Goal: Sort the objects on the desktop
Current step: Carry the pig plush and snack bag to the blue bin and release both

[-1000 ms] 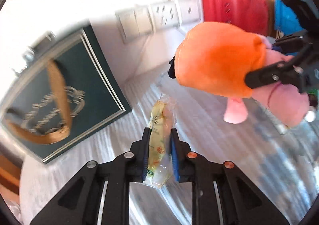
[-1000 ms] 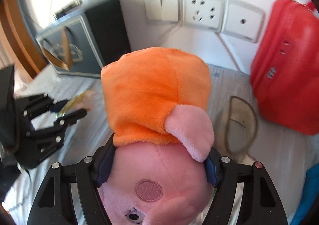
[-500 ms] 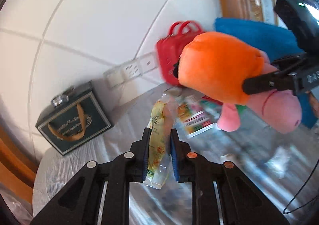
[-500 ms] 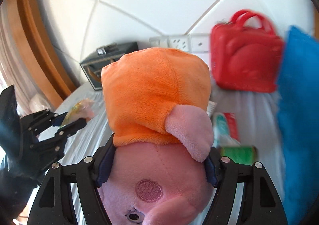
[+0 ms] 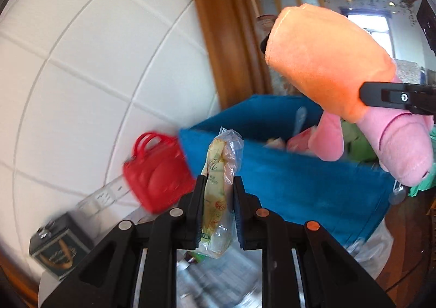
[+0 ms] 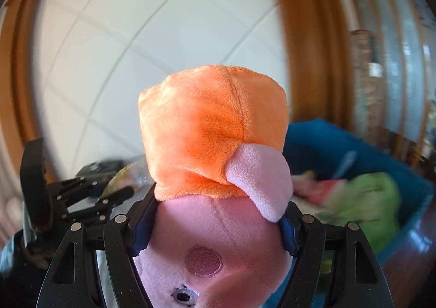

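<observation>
Above the blue bin (image 5: 299, 185), left gripper (image 5: 218, 199) pinches a snack packet (image 5: 218, 188); right gripper (image 6: 212, 226) clamps a plush pig (image 6: 212, 144). Transport step; next, lower and release inside.

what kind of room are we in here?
Likely a home room, not a lab: white panelled wall with wood trim, wall sockets, and a blue fabric bin of toys and clothes beside a red toy handbag.

Left wrist view: looking forward along black fingers, close above a blue fabric bin (image 5: 313, 185). Right wrist view: facing the same bin (image 6: 321, 138) rightward.
</observation>
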`<state>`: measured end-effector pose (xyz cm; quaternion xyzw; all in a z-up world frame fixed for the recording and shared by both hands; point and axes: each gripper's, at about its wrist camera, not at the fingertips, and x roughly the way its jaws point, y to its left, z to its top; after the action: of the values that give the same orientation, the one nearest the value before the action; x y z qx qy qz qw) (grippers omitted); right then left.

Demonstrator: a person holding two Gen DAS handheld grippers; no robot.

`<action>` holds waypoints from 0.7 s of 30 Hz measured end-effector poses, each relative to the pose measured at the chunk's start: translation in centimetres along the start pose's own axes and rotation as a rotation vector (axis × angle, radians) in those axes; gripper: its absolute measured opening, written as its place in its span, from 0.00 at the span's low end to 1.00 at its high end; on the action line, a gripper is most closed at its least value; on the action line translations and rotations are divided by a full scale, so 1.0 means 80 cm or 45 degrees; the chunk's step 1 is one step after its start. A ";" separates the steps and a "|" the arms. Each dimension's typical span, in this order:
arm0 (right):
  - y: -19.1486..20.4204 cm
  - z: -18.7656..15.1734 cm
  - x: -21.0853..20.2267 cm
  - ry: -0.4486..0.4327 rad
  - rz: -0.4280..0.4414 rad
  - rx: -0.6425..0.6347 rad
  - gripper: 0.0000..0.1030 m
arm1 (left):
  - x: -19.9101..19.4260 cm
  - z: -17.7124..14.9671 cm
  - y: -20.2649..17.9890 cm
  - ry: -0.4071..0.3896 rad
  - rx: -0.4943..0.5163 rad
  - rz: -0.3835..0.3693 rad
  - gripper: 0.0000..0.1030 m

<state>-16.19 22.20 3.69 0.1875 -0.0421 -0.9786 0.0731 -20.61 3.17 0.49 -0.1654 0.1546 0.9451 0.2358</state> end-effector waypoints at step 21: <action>-0.304 0.058 0.076 0.193 -0.151 0.199 0.87 | 0.200 0.159 -0.199 0.106 -0.002 0.146 0.57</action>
<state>-26.57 45.48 3.10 0.2684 -0.1013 -0.9580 0.0033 -29.11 27.59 2.33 -0.1955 0.1727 0.9495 0.1745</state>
